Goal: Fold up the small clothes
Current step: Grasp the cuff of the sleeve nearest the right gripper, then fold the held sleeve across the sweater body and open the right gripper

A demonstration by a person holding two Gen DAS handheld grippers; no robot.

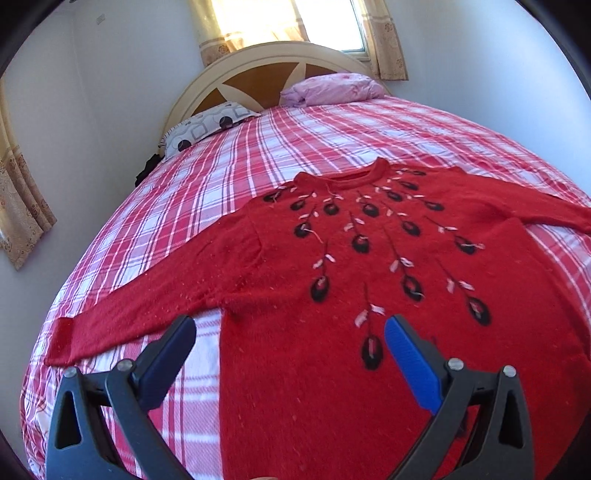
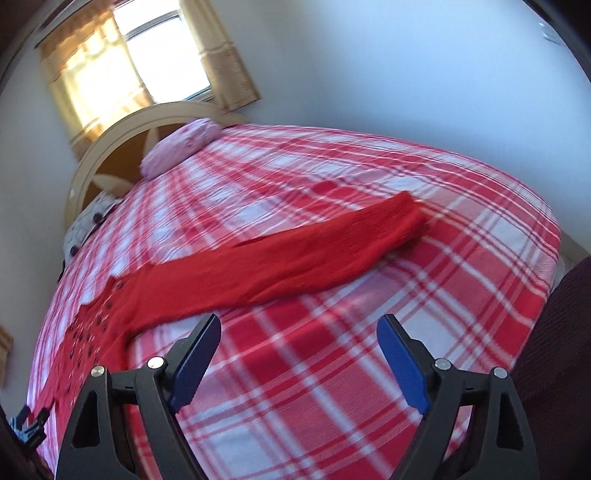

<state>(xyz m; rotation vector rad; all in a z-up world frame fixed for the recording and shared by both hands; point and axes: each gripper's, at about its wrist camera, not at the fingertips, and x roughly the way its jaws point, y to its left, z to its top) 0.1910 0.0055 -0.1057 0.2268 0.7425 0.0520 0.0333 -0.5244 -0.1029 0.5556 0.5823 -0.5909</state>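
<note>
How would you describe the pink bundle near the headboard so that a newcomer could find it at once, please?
Start at the bed with its red and white plaid cover and follow it up to the arched cream headboard under the window. The pale pink bundle lies there beside a grey pillow with dark circles; it alone is plain pink and crumpled.

light: bright window (image 1: 325, 22) glare | right view motion-blurred | fisheye edges dark

White walls (image 1: 110, 92), a sunlit curtained window (image 1: 325, 22), apparently arched headboard (image 1: 258, 62).
</note>
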